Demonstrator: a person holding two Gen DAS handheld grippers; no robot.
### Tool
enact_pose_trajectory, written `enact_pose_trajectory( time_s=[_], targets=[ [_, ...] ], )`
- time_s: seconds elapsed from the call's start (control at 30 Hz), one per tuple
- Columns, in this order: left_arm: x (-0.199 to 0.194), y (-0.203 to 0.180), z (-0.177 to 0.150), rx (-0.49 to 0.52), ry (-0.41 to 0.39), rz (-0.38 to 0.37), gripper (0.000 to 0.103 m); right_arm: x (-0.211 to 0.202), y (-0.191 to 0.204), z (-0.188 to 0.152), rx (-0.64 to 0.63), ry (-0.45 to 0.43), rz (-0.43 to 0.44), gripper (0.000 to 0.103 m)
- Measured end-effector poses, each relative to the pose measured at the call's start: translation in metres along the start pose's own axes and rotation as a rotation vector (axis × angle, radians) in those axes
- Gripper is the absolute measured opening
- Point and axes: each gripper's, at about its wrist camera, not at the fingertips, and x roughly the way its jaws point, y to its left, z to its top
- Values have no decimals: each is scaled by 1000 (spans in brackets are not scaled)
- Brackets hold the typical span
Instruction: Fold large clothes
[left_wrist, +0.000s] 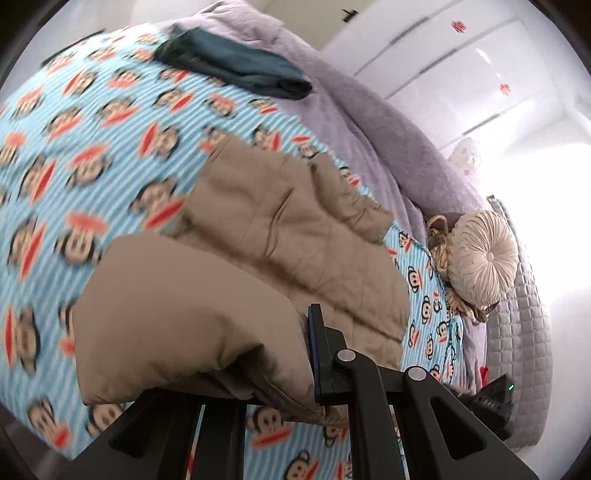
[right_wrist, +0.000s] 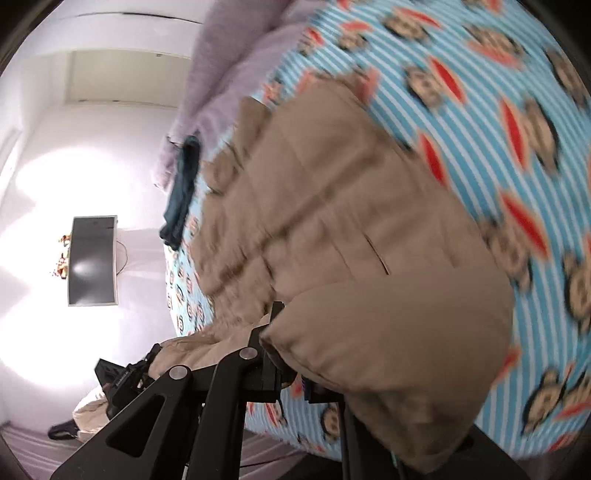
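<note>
A tan quilted jacket (left_wrist: 280, 229) lies on a bed with a blue striped monkey-print sheet (left_wrist: 92, 140). My left gripper (left_wrist: 295, 354) is shut on a puffy edge of the jacket and holds it lifted above the bed. My right gripper (right_wrist: 291, 354) is shut on another puffy part of the same jacket (right_wrist: 332, 206), also lifted. In each view only one finger shows; the fabric hides the other. Both views are motion-blurred.
A folded dark teal garment (left_wrist: 236, 66) lies at the far side of the bed, next to a lilac blanket (left_wrist: 369, 125). A round beige cushion (left_wrist: 484, 258) sits by the grey quilted bed edge. A wall screen (right_wrist: 92, 258) shows in the right wrist view.
</note>
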Motion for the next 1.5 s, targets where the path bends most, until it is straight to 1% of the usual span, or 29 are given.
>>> enact_pose_trajectory(
  time_s=[0.13, 0.2, 0.27, 0.33, 0.37, 0.4, 0.47, 0.57, 0.6, 0.7, 0.77, 0.87, 0.97, 1.07, 1.13, 1.17, 1.2, 1.23, 1.27, 1.3, 1.33, 1.4, 1.47, 1.5],
  targets=[
    [18, -17, 49, 29, 58, 16, 13, 0, 42, 40, -75, -42, -19, 8],
    [33, -26, 77, 38, 121, 41, 13, 1, 60, 61, -109, -49, -38, 8],
    [52, -37, 108, 78, 184, 87, 13, 9, 79, 83, -132, -43, -66, 8],
    [67, -46, 126, 126, 216, 105, 13, 22, 97, 112, -141, -21, -107, 8],
    [82, -48, 140, 154, 234, 125, 14, 29, 103, 126, -138, -18, -125, 8],
    [92, -48, 146, 157, 248, 134, 14, 38, 107, 137, -134, -13, -138, 8],
    [117, -44, 157, 158, 271, 150, 14, 58, 103, 164, -97, -4, -168, 8],
    [157, -37, 165, 193, 278, 188, 14, 89, 88, 190, -38, 1, -201, 8],
    [170, -34, 165, 204, 280, 203, 14, 104, 79, 200, -28, 0, -227, 8],
    [205, -27, 166, 240, 289, 244, 14, 136, 60, 216, 2, -5, -275, 8],
    [223, -21, 166, 253, 288, 247, 14, 152, 49, 222, 19, -1, -288, 8],
    [235, -15, 166, 250, 275, 236, 15, 174, 26, 227, 54, -1, -276, 8],
    [229, -12, 164, 252, 254, 213, 17, 180, 19, 227, 53, -16, -257, 8],
    [213, -15, 159, 269, 224, 200, 25, 178, 22, 224, 15, -18, -254, 10],
    [203, -20, 155, 301, 206, 200, 31, 172, 30, 223, -29, -16, -257, 13],
    [198, -23, 153, 318, 195, 199, 47, 169, 35, 221, -53, -19, -257, 19],
    [193, -26, 151, 335, 179, 205, 78, 167, 39, 220, -71, -21, -258, 26],
    [184, -31, 149, 362, 140, 228, 89, 164, 44, 220, -93, -25, -263, 32],
    [178, -33, 148, 379, 115, 239, 98, 160, 48, 219, -114, -33, -265, 49],
    [170, -38, 147, 413, 82, 251, 98, 157, 52, 218, -131, -44, -261, 66],
    [165, -41, 146, 438, 64, 272, 98, 155, 55, 218, -141, -52, -260, 68],
    [155, -43, 147, 456, 21, 307, 98, 148, 61, 215, -170, -65, -267, 68],
    [148, -45, 149, 459, -7, 312, 97, 140, 68, 208, -194, -84, -267, 68],
    [148, -45, 148, 462, -9, 306, 97, 136, 70, 203, -208, -88, -261, 66]
  ],
)
